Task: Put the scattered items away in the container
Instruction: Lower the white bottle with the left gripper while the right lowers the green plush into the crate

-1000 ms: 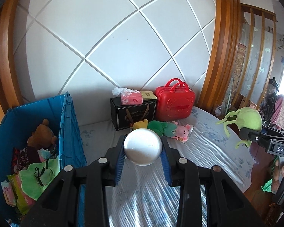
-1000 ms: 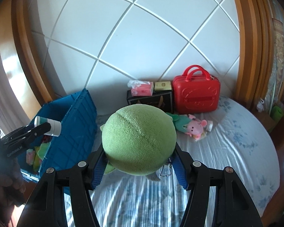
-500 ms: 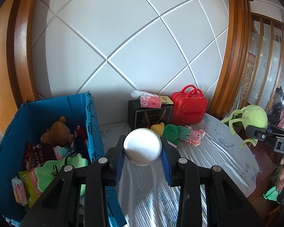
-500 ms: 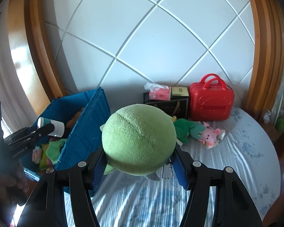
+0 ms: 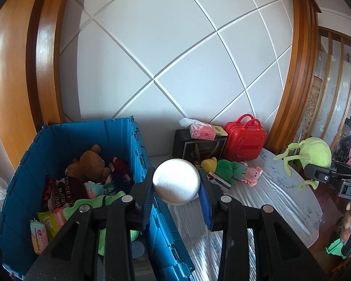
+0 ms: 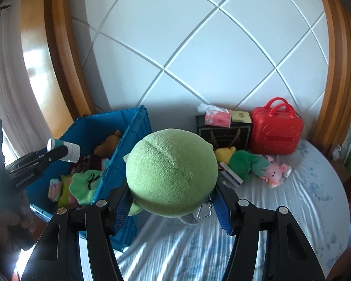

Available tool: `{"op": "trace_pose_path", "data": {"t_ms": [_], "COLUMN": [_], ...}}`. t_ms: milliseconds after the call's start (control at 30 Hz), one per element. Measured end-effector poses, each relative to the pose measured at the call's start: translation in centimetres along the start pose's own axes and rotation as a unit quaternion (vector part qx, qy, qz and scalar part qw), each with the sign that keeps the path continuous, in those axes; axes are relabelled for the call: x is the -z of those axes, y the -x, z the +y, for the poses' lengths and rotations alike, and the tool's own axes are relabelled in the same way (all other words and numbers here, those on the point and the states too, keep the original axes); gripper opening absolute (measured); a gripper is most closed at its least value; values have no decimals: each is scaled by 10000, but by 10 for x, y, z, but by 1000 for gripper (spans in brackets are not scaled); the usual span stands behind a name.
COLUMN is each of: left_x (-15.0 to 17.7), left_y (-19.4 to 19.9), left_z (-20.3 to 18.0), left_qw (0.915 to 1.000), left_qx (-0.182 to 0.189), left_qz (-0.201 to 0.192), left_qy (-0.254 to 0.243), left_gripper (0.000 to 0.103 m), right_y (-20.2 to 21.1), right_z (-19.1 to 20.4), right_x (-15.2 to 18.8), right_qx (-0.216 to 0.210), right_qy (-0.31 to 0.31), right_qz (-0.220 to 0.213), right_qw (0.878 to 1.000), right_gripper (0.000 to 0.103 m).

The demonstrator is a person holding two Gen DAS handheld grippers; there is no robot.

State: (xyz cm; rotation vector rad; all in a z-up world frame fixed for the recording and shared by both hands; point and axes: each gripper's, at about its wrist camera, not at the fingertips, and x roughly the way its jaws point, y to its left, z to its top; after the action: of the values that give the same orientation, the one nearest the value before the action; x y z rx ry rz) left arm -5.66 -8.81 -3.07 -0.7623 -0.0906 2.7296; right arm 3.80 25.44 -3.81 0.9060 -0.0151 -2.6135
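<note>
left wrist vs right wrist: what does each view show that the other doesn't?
Left wrist only: the green plush toy's dangling limbs, the right tool seen from the side, and the round white base of the white bottle.

Right wrist only: the bottle's side with a teal band, held over the blue crate by the left tool; a ball chain under the plush; the curtain.

Both: crate with brown teddy bear, red case, tissue box, pink pig plush on the bed.
</note>
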Motion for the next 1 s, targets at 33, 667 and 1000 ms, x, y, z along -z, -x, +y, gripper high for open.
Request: {"op": "trace_pose_path", "data": {"t_ms": [33,667,1000], "left_x": [0,13,21], "left_y": [1,21,32], "left_z": [3,94,142], "left_qw": [10000,9986,9957], "left_qx": [-5,-406,-737], "left_qz": [1,42,61], "left_qy": [7,330,562], "left_gripper": [34,34,34], "right_y": [-1,-38,-72], "right_z": [4,88,150], "right_x": [0,-6,-17], "right_qx": [-10,-460,-899], "right_qy": [17,271,523], "right_qz": [5,138,249], "right_qw": [10000,9985,9943], "right_gripper": [61,61,61]}}
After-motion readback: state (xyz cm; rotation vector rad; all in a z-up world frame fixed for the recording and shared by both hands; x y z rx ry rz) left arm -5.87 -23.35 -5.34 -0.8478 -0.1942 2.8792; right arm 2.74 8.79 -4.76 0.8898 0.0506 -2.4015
